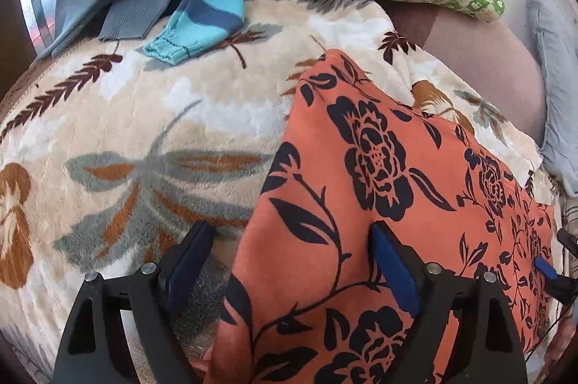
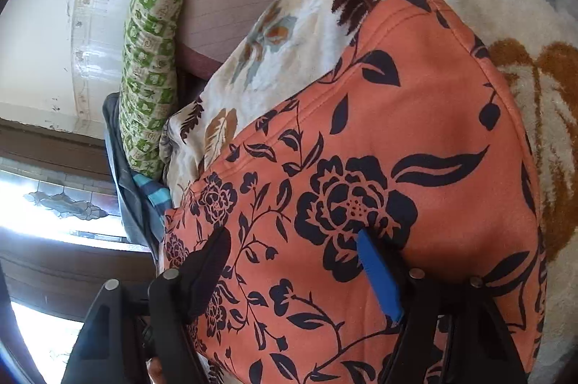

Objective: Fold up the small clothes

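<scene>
The right gripper (image 2: pixel 292 261) hangs with its jaws spread wide over an orange cloth printed with black roses and vines (image 2: pixel 379 174). Its blue-padded finger (image 2: pixel 379 275) lies against the cloth's large rose, while the black finger (image 2: pixel 206 272) sits near the cloth's edge. The cloth lies spread on a cream plush blanket patterned with brown and grey leaves (image 2: pixel 325 22). Beyond the blanket, a green-and-cream checked pillow (image 2: pixel 151 66) rests beside a glossy white tiled wall (image 2: pixel 47 22).

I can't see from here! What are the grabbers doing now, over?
Left gripper open, right gripper open. Both over orange floral garment, flat on blanket. Nothing blocking.
</scene>
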{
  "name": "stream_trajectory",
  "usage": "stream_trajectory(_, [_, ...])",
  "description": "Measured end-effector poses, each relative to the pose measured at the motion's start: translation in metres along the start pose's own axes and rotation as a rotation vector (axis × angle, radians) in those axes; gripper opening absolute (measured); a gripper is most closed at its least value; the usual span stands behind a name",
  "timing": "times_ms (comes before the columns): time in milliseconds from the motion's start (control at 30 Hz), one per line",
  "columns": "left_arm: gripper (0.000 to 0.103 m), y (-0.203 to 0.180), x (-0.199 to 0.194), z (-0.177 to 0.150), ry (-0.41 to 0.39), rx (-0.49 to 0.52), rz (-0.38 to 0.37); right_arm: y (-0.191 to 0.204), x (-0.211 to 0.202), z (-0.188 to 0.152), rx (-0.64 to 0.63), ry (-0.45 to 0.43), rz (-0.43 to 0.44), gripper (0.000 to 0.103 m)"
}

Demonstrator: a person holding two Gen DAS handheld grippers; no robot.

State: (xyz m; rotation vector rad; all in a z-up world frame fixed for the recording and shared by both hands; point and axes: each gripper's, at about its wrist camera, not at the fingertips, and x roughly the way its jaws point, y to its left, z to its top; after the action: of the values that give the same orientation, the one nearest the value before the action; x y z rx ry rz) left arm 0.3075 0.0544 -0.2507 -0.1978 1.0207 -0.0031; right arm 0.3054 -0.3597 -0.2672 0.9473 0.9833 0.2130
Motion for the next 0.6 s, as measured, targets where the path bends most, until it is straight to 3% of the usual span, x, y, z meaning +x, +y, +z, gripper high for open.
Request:
stream_trajectory(100, [0.089,-0.006,-0.015,0.001,-0.075,0.026,0.052,0.017,-0.003,-0.003,-0.077,-0.016,0.009,0.075])
stream_trajectory(200, [0.089,-0.006,-0.033,0.004,-0.131,-0.013,-0.019,0.030,0.004,-0.016,-0.142,0.034,0.002,0.074])
stream_trajectory(267, [0.089,-0.011,-0.028,0.004,-0.114,0.019,0.038,0.036,0.011,-0.026,-0.182,0.068,-0.015,0.074])
stream_trajectory(333, [0.089,-0.012,-0.006,0.001,-0.022,0.042,0.124,0.038,0.023,-0.035,-0.205,0.116,-0.073,0.074])
stream_trajectory(400, [0.092,-0.004,0.008,-0.002,0.025,0.001,0.102,0.038,0.026,-0.042,-0.243,0.120,-0.112,0.073])
stream_trajectory(600, [0.094,-0.007,-0.015,-0.002,-0.025,-0.035,0.040,0.037,-0.003,-0.050,-0.226,0.098,-0.093,0.073])
